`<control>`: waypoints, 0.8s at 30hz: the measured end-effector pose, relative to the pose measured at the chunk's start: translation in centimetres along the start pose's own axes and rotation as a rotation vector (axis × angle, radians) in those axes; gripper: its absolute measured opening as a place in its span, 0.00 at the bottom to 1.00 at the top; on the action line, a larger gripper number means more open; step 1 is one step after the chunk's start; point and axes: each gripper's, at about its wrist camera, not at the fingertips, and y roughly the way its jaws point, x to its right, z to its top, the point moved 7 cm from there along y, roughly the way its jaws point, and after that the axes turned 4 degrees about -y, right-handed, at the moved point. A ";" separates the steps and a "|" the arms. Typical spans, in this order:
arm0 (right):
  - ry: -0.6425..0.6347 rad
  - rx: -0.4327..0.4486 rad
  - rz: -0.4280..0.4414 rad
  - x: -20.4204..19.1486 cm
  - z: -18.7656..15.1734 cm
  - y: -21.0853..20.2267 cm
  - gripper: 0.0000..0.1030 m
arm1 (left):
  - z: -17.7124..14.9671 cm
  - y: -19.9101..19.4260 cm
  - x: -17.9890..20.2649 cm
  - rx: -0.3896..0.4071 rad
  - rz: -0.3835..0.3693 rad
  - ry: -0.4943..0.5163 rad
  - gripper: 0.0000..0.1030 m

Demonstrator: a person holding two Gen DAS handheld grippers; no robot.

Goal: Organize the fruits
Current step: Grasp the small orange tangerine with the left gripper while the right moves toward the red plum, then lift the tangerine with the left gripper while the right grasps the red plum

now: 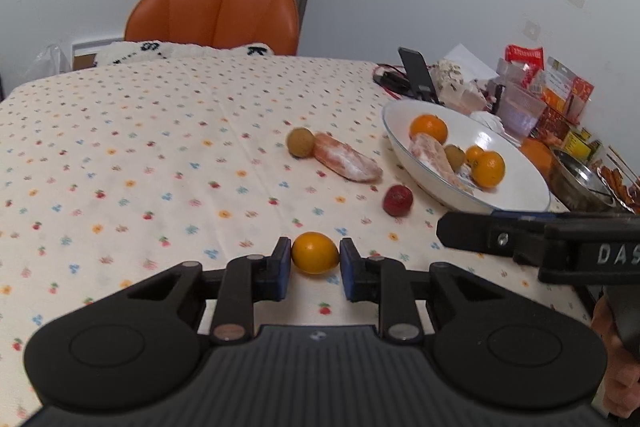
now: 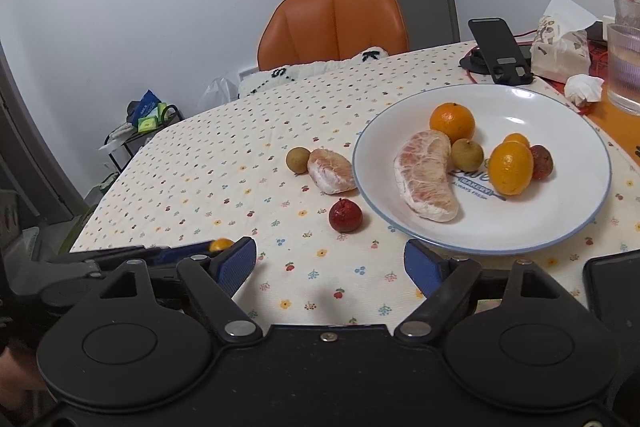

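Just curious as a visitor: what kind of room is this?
Probably a home dining room: a table with a flowered tablecloth, an orange chair pulled up to it, and a white plate of fruit.

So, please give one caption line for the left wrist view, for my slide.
Left claw, open, straddles a small orange citrus fruit on the floral tablecloth.

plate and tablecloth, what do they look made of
Plate: likely glazed ceramic, glossy white with light glare, a thin blue rim line and printed lettering. Tablecloth: soft matte woven fabric, cream with small printed flowers; faint creases show in the left wrist view.
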 end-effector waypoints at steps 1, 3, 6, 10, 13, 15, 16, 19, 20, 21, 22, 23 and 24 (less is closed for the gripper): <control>-0.003 0.000 0.000 -0.1 0.0 0.2 0.78 | 0.2 -0.1 -0.3 0.003 0.004 -0.004 0.23; -0.005 0.000 0.001 -0.3 0.0 0.7 0.78 | 0.5 -0.4 -0.8 0.010 0.016 -0.007 0.23; -0.015 0.002 -0.010 -0.7 0.1 1.4 0.78 | 0.8 -0.7 -1.6 0.015 0.032 -0.012 0.23; -0.033 0.004 -0.050 -1.1 0.1 2.2 0.75 | 1.0 -0.9 -2.7 0.019 0.047 -0.029 0.23; -0.052 0.015 -0.095 -1.5 0.2 2.8 0.72 | 1.2 -0.9 -3.3 0.024 0.053 -0.041 0.23; -0.046 0.017 -0.121 -1.6 0.3 3.3 0.69 | 1.3 -1.0 -3.6 0.028 0.056 -0.046 0.23; -0.041 0.017 -0.137 -1.6 0.4 3.5 0.66 | 1.3 -1.0 -3.8 0.030 0.058 -0.048 0.23; -0.022 0.017 -0.154 -1.7 0.6 4.2 0.57 | 1.4 -1.0 -4.2 0.034 0.062 -0.058 0.23; -0.018 0.015 -0.162 -1.7 0.7 4.4 0.55 | 1.4 -1.0 -4.3 0.035 0.063 -0.062 0.23; -0.022 0.017 -0.179 -1.6 0.8 4.6 0.52 | 1.4 -1.0 -4.4 0.035 0.064 -0.064 0.23; -0.032 0.020 -0.195 -1.8 0.9 4.8 0.48 | 1.4 -1.1 -4.5 0.035 0.065 -0.065 0.23; -0.038 0.021 -0.200 -1.9 0.9 4.9 0.47 | 1.4 -1.1 -4.5 0.036 0.067 -0.066 0.23; -0.045 0.022 -0.202 -2.1 1.0 5.1 0.47 | 1.4 -1.1 -4.6 0.036 0.068 -0.066 0.23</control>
